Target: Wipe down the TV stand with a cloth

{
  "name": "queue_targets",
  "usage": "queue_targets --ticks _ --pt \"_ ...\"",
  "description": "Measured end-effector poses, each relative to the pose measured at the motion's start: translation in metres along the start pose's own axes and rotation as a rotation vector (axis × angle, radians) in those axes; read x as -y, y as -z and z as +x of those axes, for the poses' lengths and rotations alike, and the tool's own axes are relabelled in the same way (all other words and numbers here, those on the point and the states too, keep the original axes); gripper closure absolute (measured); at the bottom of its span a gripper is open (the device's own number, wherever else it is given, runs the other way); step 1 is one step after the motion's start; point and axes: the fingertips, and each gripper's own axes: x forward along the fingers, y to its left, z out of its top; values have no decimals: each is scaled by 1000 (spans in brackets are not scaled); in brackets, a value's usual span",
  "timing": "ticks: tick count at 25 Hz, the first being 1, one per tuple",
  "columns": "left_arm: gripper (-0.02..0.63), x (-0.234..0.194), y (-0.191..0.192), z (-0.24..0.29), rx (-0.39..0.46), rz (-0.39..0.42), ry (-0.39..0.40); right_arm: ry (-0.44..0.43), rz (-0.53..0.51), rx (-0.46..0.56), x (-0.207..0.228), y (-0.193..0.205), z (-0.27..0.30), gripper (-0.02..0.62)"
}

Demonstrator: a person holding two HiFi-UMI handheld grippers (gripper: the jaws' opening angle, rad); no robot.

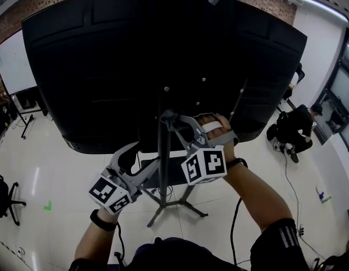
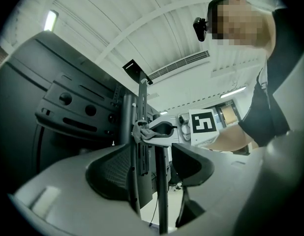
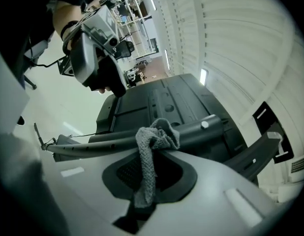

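"Where's the cloth (image 3: 151, 144)?"

"Clamped in the right gripper (image 1: 173, 123), pressed against the stand's pole (image 1: 161, 151), just under the TV (image 1: 107, 66)."

"And the left gripper (image 1: 139, 161)?"

"Jaws apart, holding nothing, lower and left, pole between them. The pole stands upright, so I'd wipe downward."

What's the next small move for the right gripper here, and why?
Probably slide the right gripper a short way along the stand pole, keeping the cloth in contact. Its jaws are shut on the grey cloth, which is bunched against the pole, so a wiping stroke looks ready. The left gripper has open jaws straddling the pole and needs no move.
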Motion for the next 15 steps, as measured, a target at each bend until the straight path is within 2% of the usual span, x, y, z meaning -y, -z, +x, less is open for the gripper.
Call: queue_targets --ticks 4,15 --pt "322 2 13 1 -13 -43 -34 -59 -72 11 -34 4 7 560" --pt "319 -7 78 -1 -113 -87 -93 -198 -36 46 -116 14 21 560"
